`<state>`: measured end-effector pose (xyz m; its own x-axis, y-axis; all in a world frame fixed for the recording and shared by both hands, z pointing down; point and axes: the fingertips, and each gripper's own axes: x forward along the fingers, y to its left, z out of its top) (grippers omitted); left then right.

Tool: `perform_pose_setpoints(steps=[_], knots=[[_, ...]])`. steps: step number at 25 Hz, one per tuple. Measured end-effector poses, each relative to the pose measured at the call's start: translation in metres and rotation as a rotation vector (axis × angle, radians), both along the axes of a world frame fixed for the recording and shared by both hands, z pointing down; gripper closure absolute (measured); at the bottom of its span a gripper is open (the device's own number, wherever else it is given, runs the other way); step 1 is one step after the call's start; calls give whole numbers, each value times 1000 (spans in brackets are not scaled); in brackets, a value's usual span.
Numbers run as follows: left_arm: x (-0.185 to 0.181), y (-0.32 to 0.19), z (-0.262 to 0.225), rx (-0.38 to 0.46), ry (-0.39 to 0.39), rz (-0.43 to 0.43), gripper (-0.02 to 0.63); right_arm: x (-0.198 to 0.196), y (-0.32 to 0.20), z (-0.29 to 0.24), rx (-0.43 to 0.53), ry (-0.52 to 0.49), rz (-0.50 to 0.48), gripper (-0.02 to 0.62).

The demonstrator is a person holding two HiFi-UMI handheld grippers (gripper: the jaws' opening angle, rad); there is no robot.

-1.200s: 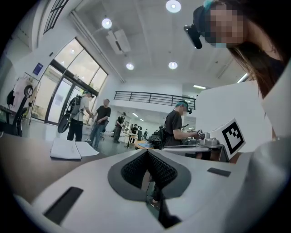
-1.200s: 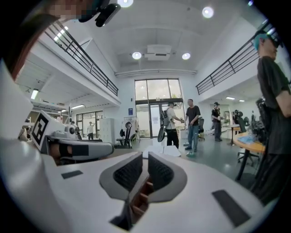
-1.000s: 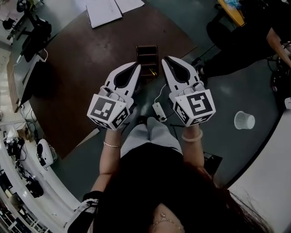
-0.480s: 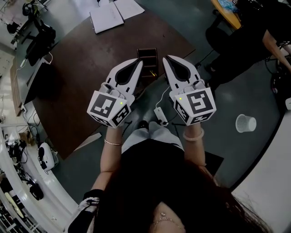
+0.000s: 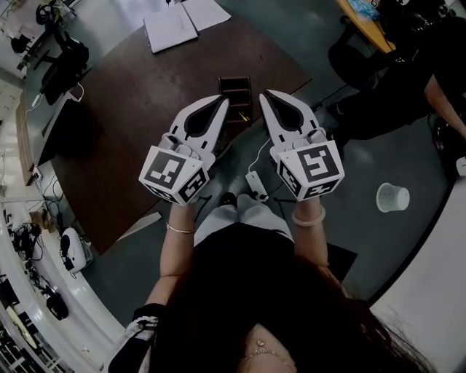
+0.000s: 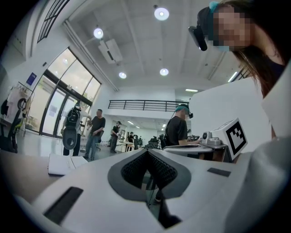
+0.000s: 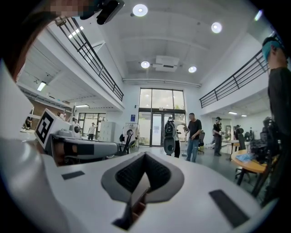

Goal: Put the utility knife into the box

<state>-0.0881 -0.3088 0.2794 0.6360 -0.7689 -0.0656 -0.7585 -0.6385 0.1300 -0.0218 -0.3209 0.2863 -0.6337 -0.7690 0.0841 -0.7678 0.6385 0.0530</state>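
A dark brown compartmented box [image 5: 236, 90] stands on the brown table [image 5: 138, 109], near its front edge. I cannot pick out the utility knife with certainty in any view. My left gripper [image 5: 220, 102] is held above my lap, with its tips pointing at the box's left side. My right gripper [image 5: 265, 95] is beside it, with its tips just right of the box. Both are shut with nothing between the jaws. The left gripper view [image 6: 147, 152] and the right gripper view [image 7: 145, 154] look out level across the room, with the tips closed together.
A white notebook [image 5: 171, 28] and a sheet of paper [image 5: 205, 10] lie at the table's far side. A white power strip [image 5: 255, 182] with a cable lies on the floor by my knees. A white wastebasket [image 5: 393, 197] stands at the right. A seated person in black [image 5: 408, 65] is at the upper right.
Both grippers have stayed shut in nearly the same pose, edging slightly toward the box. The head view has shifted a little.
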Motion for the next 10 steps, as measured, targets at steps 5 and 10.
perform_pose_setpoints(steps=[5, 10], knots=[[-2, 2, 1, -9, 6, 1, 606, -1, 1, 3, -5, 18, 4, 580], [3, -3, 6, -15, 8, 3, 606, 2, -3, 7, -7, 19, -1, 580]])
